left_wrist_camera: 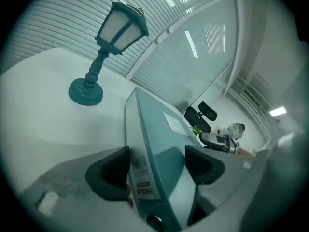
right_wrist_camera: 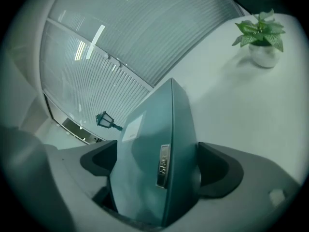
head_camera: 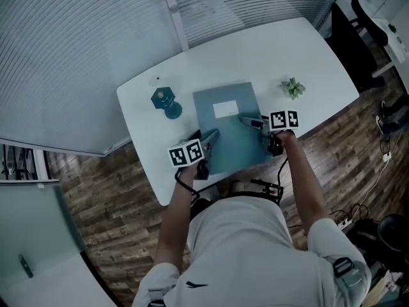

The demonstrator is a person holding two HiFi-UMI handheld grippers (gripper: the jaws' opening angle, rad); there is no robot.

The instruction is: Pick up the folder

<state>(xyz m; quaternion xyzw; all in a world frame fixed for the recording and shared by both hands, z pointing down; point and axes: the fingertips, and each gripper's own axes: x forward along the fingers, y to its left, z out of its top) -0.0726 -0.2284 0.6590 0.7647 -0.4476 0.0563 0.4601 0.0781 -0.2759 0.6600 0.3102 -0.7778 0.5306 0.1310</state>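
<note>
A thick teal folder [head_camera: 227, 136] with a white label lies on the white table [head_camera: 268, 50], its near end at the table's front edge. My left gripper [head_camera: 214, 135] holds the folder's near left corner. In the left gripper view the left gripper [left_wrist_camera: 157, 166] has one pad on the barcode-labelled edge of the folder [left_wrist_camera: 159, 129] and the other on its cover. My right gripper [head_camera: 246, 120] is at the near right side. In the right gripper view the right gripper [right_wrist_camera: 157, 166] stands wide around the folder [right_wrist_camera: 154, 129], with no clear squeeze.
A teal lantern-shaped lamp [head_camera: 166, 101] stands left of the folder, also in the left gripper view as the lamp [left_wrist_camera: 113, 42]. A small potted plant [head_camera: 293, 87] sits to the right, the same plant [right_wrist_camera: 260, 37]. A black office chair [head_camera: 358, 31] stands beyond the table's right end.
</note>
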